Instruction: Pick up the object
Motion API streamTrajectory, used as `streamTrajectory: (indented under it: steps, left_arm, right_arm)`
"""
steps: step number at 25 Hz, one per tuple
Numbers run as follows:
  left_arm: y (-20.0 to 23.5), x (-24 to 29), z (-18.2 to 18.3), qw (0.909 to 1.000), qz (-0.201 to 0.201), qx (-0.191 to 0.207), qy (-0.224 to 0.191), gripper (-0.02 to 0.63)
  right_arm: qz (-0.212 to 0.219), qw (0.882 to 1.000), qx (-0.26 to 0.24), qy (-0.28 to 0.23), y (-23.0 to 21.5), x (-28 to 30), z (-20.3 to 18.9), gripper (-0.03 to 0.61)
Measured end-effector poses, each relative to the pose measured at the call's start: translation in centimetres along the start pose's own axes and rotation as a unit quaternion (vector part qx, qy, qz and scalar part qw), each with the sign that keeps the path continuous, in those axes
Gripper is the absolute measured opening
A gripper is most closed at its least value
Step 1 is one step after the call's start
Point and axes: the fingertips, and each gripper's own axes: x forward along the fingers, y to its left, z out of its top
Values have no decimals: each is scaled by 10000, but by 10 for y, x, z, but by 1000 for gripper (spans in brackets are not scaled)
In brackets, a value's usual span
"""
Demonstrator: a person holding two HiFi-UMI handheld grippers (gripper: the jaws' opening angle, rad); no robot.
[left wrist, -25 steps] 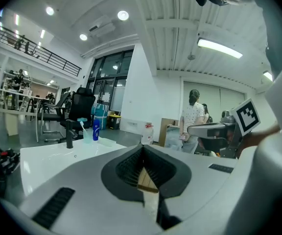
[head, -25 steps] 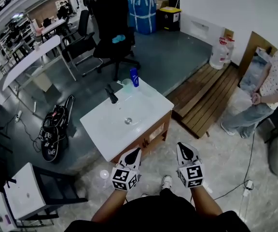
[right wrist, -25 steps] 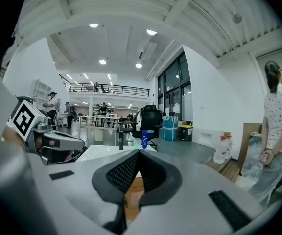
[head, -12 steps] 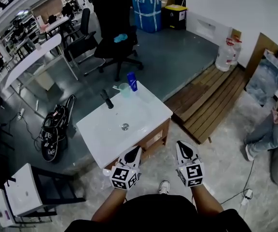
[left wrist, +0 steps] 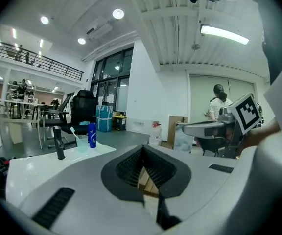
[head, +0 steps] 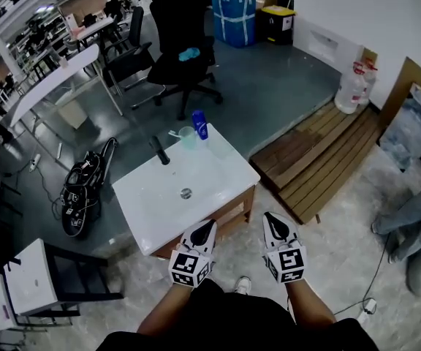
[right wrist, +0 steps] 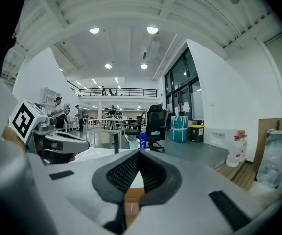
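Note:
A white sink cabinet [head: 159, 210] stands in front of me. At its far edge are a black faucet [head: 160, 151], a clear cup with a toothbrush [head: 188, 138] and a blue bottle [head: 199, 124]. My left gripper [head: 205, 229] hovers over the cabinet's near edge, shut and empty. My right gripper [head: 275, 224] is level with it, just off the cabinet's right corner, also shut and empty. The left gripper view shows the blue bottle [left wrist: 91, 135], cup [left wrist: 81, 142] and faucet [left wrist: 59, 142] far ahead on the left. In the right gripper view, the bottle [right wrist: 142, 142] shows just over the shut jaws.
A black office chair [head: 183, 46] stands behind the sink, with a blue bag [head: 234, 14] beyond it. Wooden slats [head: 316, 152] and a water jug [head: 352, 88] lie to the right. A black bag [head: 81, 192] and a white unit [head: 26, 284] are at the left. A person's legs [head: 415, 214] show at far right.
The view has drifted: the sink cabinet sits slightly further left and nearer my grippers. The person at the right has slid mostly out of frame. Both grippers stay shut.

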Motion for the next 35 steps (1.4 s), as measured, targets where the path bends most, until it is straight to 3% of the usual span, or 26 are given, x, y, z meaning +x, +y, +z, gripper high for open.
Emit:
streamTrajectory:
  steps: [19, 35]
  left_arm:
    - [102, 44, 5, 9985, 534, -144, 43, 18]
    - [203, 65, 15, 9979, 557, -329, -6, 18]
  right_arm:
    - [386, 9990, -139, 148, -2, 120, 7, 18]
    - [443, 9974, -329, 469, 25, 226, 18, 18]
